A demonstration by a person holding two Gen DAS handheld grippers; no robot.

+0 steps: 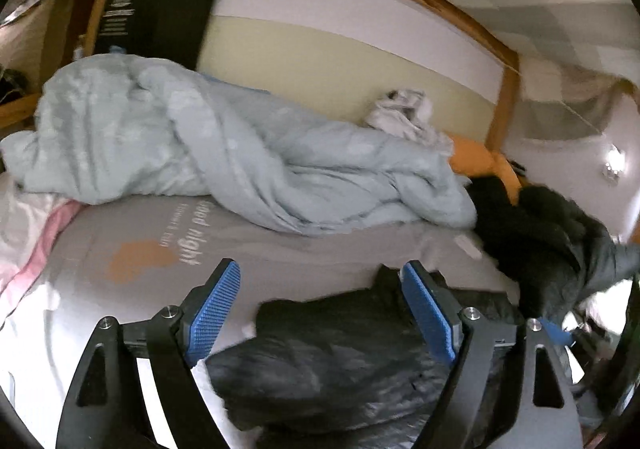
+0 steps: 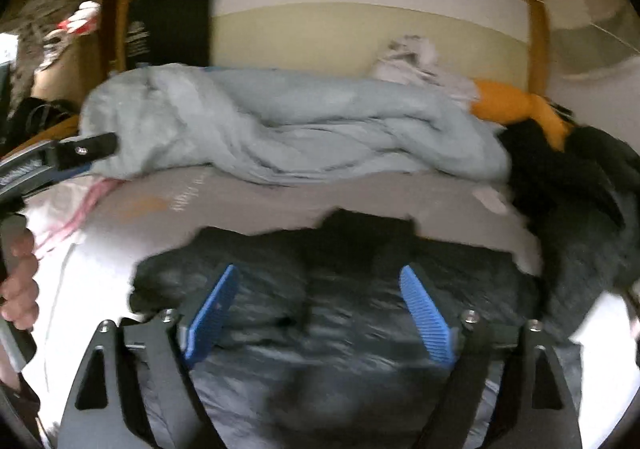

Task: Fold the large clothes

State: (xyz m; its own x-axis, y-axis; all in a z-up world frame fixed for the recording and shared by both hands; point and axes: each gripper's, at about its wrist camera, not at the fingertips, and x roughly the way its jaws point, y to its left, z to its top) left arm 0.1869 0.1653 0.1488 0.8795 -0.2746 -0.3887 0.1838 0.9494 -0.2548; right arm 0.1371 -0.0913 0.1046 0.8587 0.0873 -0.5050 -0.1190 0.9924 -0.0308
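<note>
A dark shiny padded jacket lies spread on the grey bed sheet. My right gripper is open just above the jacket's middle, holding nothing. My left gripper is open over the jacket's left edge, also holding nothing. The left gripper's black body and the hand holding it show at the left edge of the right wrist view.
A crumpled light-blue duvet lies across the back of the bed. A heap of dark clothes sits at the right, with an orange pillow and a white garment behind. A wooden headboard and wall close the far side.
</note>
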